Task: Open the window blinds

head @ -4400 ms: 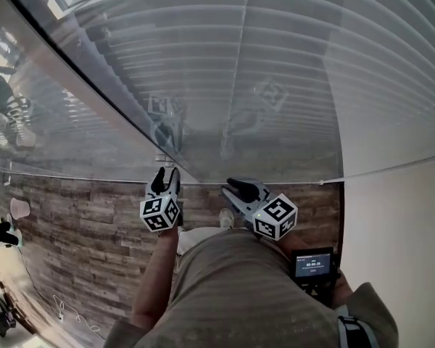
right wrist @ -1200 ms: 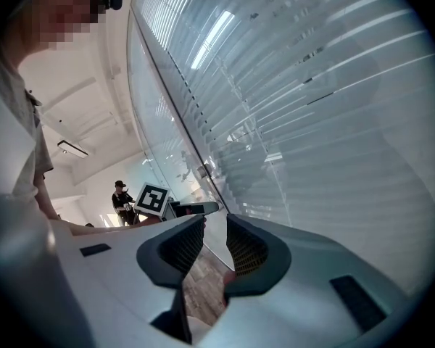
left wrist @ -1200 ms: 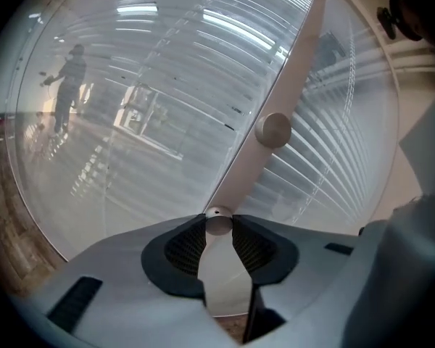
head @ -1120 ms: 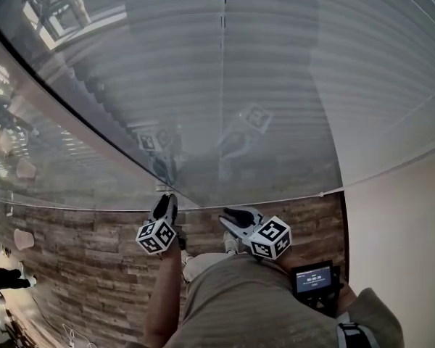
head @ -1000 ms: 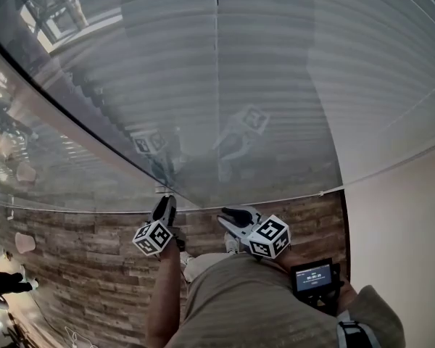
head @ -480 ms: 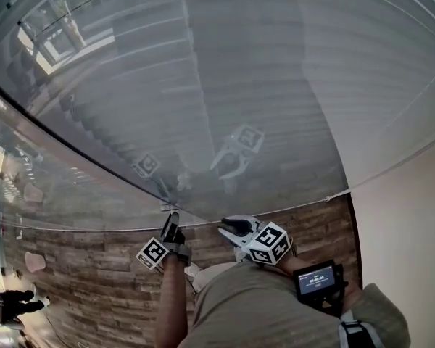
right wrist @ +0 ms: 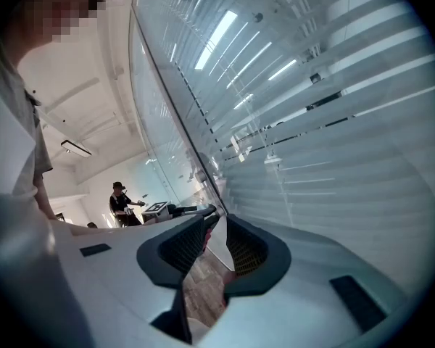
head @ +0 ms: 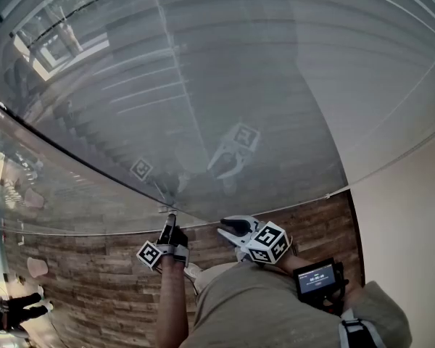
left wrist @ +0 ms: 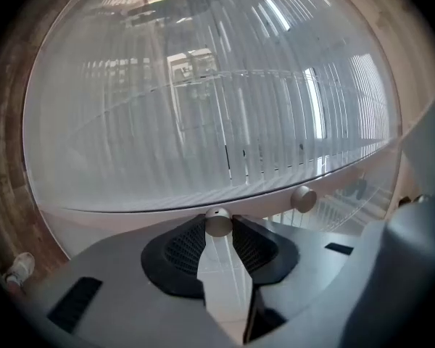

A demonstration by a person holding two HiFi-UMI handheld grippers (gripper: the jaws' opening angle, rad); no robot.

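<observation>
Against the glass (head: 275, 167), our left gripper (head: 172, 220) is clamped by its tips on the small round knob (left wrist: 217, 221) at the foot of the blinds (head: 239, 64). Our right gripper (right wrist: 214, 230) sits beside it, jaws apart and empty. Such a shallow hold could slip off if we twist hard.

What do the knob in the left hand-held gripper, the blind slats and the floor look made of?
Knob: likely metal, satin silver with a soft highlight.
Blind slats: thin, pale, matte strips, aluminium or plastic, unclear which.
Floor: brown planks with grain and seams, wood or laminate.
</observation>
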